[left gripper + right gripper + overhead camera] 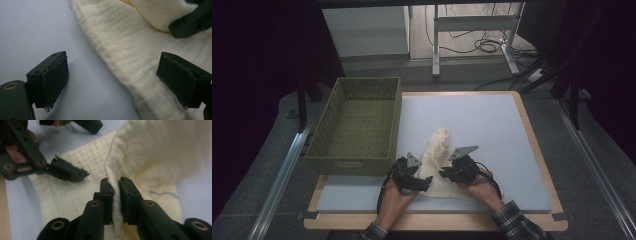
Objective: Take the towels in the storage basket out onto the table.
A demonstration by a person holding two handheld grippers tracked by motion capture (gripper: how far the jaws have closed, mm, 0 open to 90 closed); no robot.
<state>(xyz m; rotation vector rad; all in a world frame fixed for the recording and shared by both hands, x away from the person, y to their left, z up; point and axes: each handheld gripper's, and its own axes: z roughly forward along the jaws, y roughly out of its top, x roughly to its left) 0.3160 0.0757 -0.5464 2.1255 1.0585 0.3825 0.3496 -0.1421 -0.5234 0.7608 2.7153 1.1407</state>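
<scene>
A cream cloth (438,150) lies crumpled on the pale mat, in front of the person. My right gripper (447,173) is shut on a raised fold of the cloth (140,157), which is pinched between its jaws (116,187). My left gripper (426,181) stands open at the cloth's left edge. One of its pads (56,77) sits over the bare mat and the other over the cloth (130,55), with the cloth's edge between them. The right gripper's jaw tip (192,20) shows at the upper right of the left gripper view.
An olive woven basket (319,145) stands on the left of the table, close to my left gripper. The pale mat (492,125) extends bare to the right and back. The wooden table edge (432,220) runs along the front.
</scene>
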